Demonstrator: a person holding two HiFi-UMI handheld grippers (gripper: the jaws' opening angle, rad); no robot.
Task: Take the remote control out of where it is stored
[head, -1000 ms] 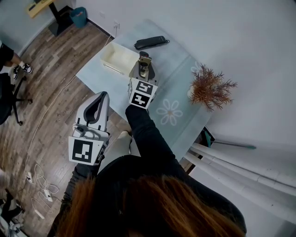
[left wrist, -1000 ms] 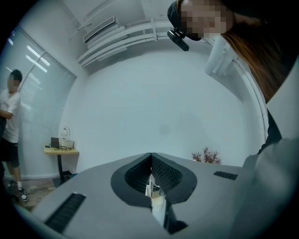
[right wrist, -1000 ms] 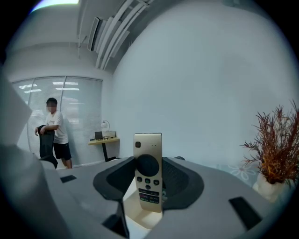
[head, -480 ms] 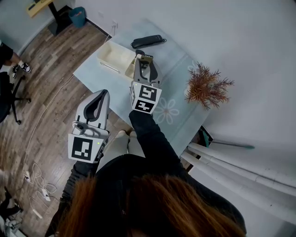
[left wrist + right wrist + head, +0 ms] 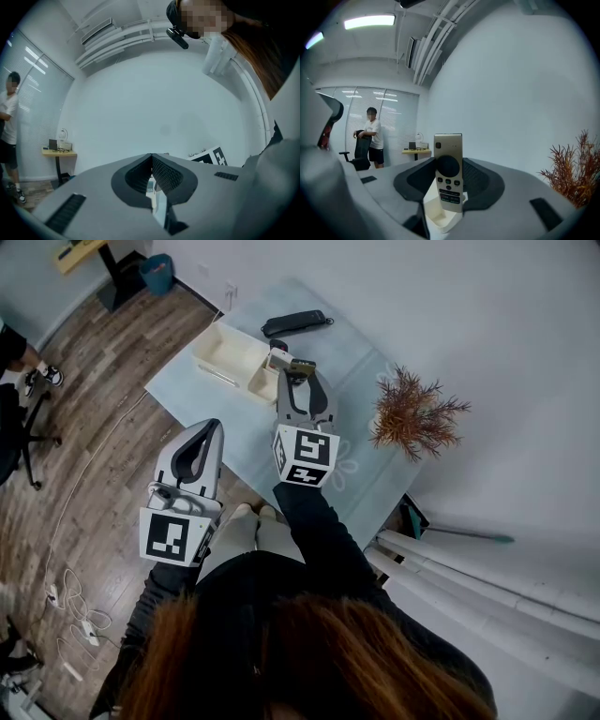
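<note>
Right gripper (image 5: 449,174): my jaws stand wide and are clamped on the remote control (image 5: 448,161), one jaw on each long edge. Its button face is toward the camera and it stands upright between the pads.
Left gripper (image 5: 151,159): my jaws are closed together with nothing between them. It hangs off the near edge of the table (image 5: 246,442), well apart from the work.
Where the remote is: at my right jaw tips, just beside the right end of the white storage box (image 5: 212,369) in the head view. I judge it is raised clear of the box, not resting in it.
Unclear: a small white piece (image 5: 437,212) shows under the remote's lower end. I cannot tell whether it is a holder coming along or part of the box behind.
Done: the grasp is made, and the remote looks out of its storage place.
Left: carry it away from the box and set it on a bare part of the table, then let go. If the white piece is a holder, it has to come off first.
</note>
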